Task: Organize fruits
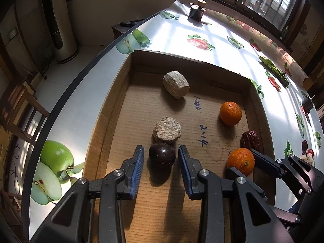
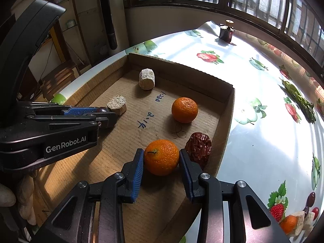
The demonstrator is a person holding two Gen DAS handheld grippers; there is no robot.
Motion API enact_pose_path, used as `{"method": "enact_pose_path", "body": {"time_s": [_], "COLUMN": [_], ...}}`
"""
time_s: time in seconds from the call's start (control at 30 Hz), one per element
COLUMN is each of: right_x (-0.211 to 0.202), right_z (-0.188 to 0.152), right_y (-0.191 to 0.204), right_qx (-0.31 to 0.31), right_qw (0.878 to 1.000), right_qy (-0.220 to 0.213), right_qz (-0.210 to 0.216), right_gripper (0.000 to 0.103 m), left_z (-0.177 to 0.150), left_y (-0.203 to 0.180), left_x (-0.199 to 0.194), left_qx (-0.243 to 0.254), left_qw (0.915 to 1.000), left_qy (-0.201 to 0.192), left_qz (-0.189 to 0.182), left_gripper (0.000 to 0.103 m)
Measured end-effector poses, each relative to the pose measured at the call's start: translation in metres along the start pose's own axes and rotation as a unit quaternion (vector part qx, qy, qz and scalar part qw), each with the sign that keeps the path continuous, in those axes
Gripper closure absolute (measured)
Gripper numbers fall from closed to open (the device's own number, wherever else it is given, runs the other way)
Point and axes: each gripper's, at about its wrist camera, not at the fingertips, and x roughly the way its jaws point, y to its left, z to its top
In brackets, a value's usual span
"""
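**Both claws down in the box, one plum let go**

Risk first: the round dark-purple plum [image 1: 162, 155] sits loose between the left claw [image 1: 161, 155], so lifting away w/ a nudge could roll it across the shallow brown cardboard box [image 1: 113, 109] into the pale cut root chunk [image 1: 167, 130] touching it behind. On the right, the wrinkled red date [image 2: 198, 147] is just beside one finger; a sideways move could shove it. Left claw: released, slight gaps both sides. Right claw [image 2: 161, 158]: clenched on the stemmed orange mandarin [image 2: 161, 157], pads pressing, low in the box on the fruit-print desk [image 2: 253, 141].
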Motion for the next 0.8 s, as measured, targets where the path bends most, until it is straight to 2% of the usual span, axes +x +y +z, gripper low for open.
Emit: {"method": "enact_pose_path", "body": {"time_s": [0.03, 0.07, 0.13, 0.23, 0.33, 0.5, 0.63, 0.7, 0.8], "right_x": [0.000, -0.001, -0.005, -0.015, -0.028, -0.064, -0.100, -0.118, -0.142], "right_z": [0.000, 0.000, -0.001, -0.001, -0.001, -0.014, -0.041, -0.059, -0.087], "right_y": [0.000, 0.001, 0.002, 0.005, 0.006, -0.006, -0.027, -0.038, -0.057], "right_qx": [-0.001, -0.002, -0.004, -0.008, -0.006, 0.022, 0.064, 0.089, 0.132], "right_qw": [1.000, 1.000, 1.000, 1.000, 0.999, 0.998, 0.995, 0.992, 0.986], "right_qy": [-0.002, -0.004, -0.010, -0.025, -0.037, -0.061, -0.083, -0.092, -0.103], "right_qz": [-0.001, -0.001, -0.002, -0.007, -0.005, 0.002, 0.003, 0.002, 0.001], "right_gripper": [0.064, 0.064, 0.061, 0.049, 0.048, 0.047, 0.041, 0.041, 0.040], "left_z": [0.000, 0.001, 0.000, -0.001, -0.005, -0.011, -0.012, -0.015, -0.023], "left_y": [0.002, 0.005, 0.010, 0.013, 0.012, -0.014, -0.037, -0.046, -0.052], "left_x": [0.000, 0.000, -0.001, -0.006, -0.014, -0.028, -0.027, -0.022, -0.021], "left_qx": [-0.006, -0.013, -0.027, -0.036, -0.042, -0.013, 0.013, 0.031, 0.046], "left_qw": [1.0000, 0.9999, 0.9996, 0.9991, 0.9985, 0.9978, 0.9958, 0.9966, 0.9971], "left_qy": [0.000, 0.001, -0.001, -0.006, -0.020, -0.060, -0.088, -0.077, -0.061], "left_qz": [0.000, -0.001, -0.007, -0.022, -0.030, -0.027, -0.019, -0.002, 0.001], "left_gripper": [0.053, 0.049, 0.049, 0.049, 0.049, 0.047, 0.046, 0.046, 0.046]}}
